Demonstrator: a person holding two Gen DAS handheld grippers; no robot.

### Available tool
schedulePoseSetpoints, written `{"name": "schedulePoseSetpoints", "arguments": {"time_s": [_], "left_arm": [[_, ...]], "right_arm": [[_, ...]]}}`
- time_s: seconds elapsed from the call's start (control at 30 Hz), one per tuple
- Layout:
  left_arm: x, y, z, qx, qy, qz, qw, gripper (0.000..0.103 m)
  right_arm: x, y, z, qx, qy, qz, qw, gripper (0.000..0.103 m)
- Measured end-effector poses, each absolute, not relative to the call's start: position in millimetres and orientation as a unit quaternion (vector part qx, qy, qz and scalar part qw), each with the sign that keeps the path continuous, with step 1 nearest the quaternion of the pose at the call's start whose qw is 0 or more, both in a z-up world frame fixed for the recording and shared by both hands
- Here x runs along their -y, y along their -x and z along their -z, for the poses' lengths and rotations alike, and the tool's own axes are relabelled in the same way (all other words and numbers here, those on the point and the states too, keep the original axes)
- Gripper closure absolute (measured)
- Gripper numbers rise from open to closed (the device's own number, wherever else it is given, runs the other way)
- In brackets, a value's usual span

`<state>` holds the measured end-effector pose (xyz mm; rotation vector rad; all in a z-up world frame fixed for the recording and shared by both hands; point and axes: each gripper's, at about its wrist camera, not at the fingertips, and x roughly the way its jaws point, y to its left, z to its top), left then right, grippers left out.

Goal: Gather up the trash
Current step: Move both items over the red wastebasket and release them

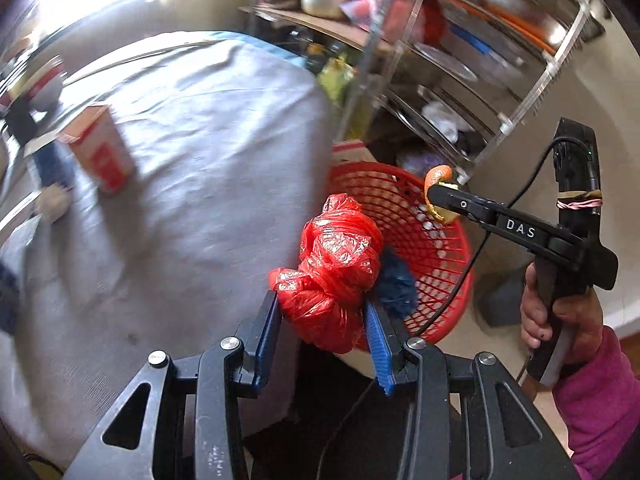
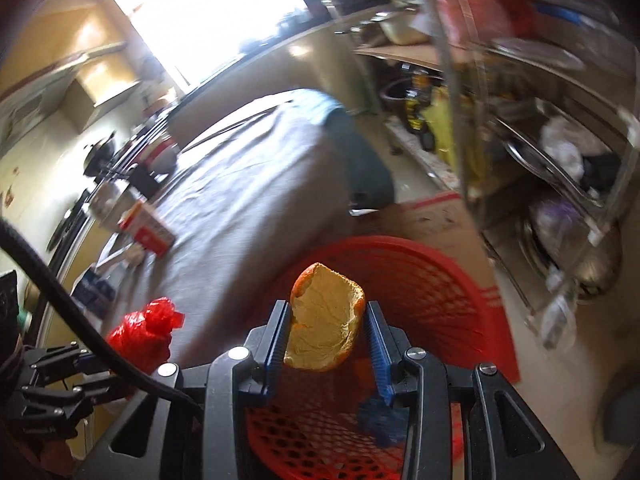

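Observation:
My left gripper (image 1: 322, 314) is shut on a crumpled red plastic bag (image 1: 336, 272) and holds it at the table's right edge, beside the red mesh basket (image 1: 440, 264) on the floor. My right gripper (image 2: 326, 332) is shut on a piece of orange peel (image 2: 326, 320) and holds it over the basket (image 2: 432, 292). In the left wrist view the right gripper (image 1: 434, 196) shows above the basket's far rim with the peel (image 1: 436, 178). A crumpled dark blue item (image 1: 396, 284) lies in the basket. The red bag also shows in the right wrist view (image 2: 140, 332).
The table wears a grey cloth (image 1: 192, 168). A red and white carton (image 1: 100, 148) lies on it at the left, near a blue packet (image 1: 52, 164). A metal rack (image 1: 460, 64) with pots and plates stands behind the basket.

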<state>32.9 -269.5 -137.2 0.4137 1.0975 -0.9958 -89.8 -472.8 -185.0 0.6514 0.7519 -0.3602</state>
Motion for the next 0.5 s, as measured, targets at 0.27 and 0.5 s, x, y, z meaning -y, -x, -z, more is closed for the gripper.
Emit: {"name": "schedulePoseSetpoints", "arguments": {"time_s": [0.27,0.5], "left_arm": [[325.4,-26.3,147.8,-0.501,-0.222,0.467,0.695,0.058],[321.3,-40.9,135.3,-0.490,-0.206,0.458,0.713,0.048]], "right_arm": [[503.0,110.1,200.0,-0.349,-0.372,0.189,0.839,0.051],[503.3,110.4,191.8,-0.326,-0.385,0.184,0.844,0.043]]}}
